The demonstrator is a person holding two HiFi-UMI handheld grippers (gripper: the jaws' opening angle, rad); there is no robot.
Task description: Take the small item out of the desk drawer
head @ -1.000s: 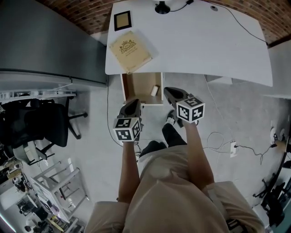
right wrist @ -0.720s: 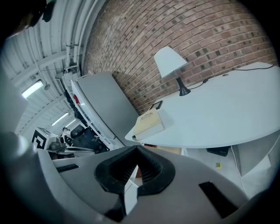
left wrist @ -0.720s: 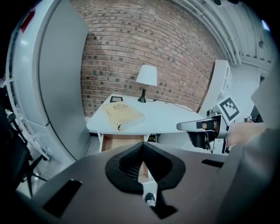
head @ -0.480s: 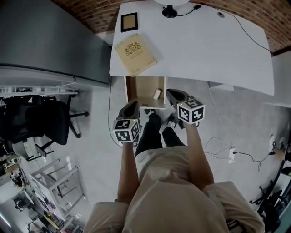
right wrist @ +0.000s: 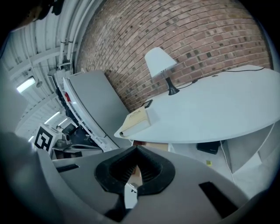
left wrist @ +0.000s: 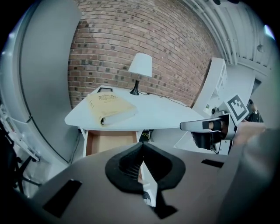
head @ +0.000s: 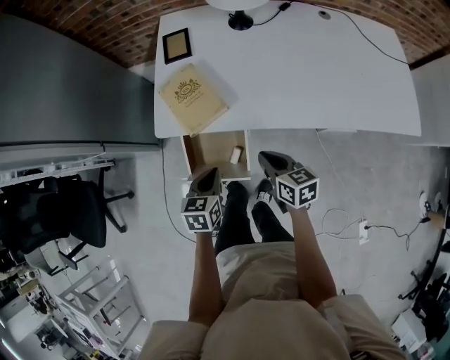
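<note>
Under the white desk [head: 309,77] the wooden drawer [head: 209,148] stands pulled out. A small white cylindrical item [head: 236,155] lies in its right half. My left gripper [head: 204,181] hovers at the drawer's front edge, jaws shut and empty. My right gripper [head: 271,162] hangs just right of the drawer, also shut with nothing held. In the left gripper view the left gripper [left wrist: 141,145] points at the open drawer [left wrist: 111,142], with the right gripper [left wrist: 209,127] at the right. In the right gripper view the right gripper [right wrist: 136,150] aims under the desk edge [right wrist: 197,131]; the item is hidden there.
On the desk lie a tan book [head: 192,97], a small framed picture [head: 176,45] and a lamp base [head: 240,20]. A grey cabinet [head: 70,91] and an office chair [head: 67,211] stand left. Cables and a power strip [head: 362,229] lie on the floor at right. The person's legs [head: 239,211] stand before the drawer.
Both grippers have sunk a little toward the drawer front, still shut. The person's leg has stepped forward beneath them. The drawer and the item have not moved.
</note>
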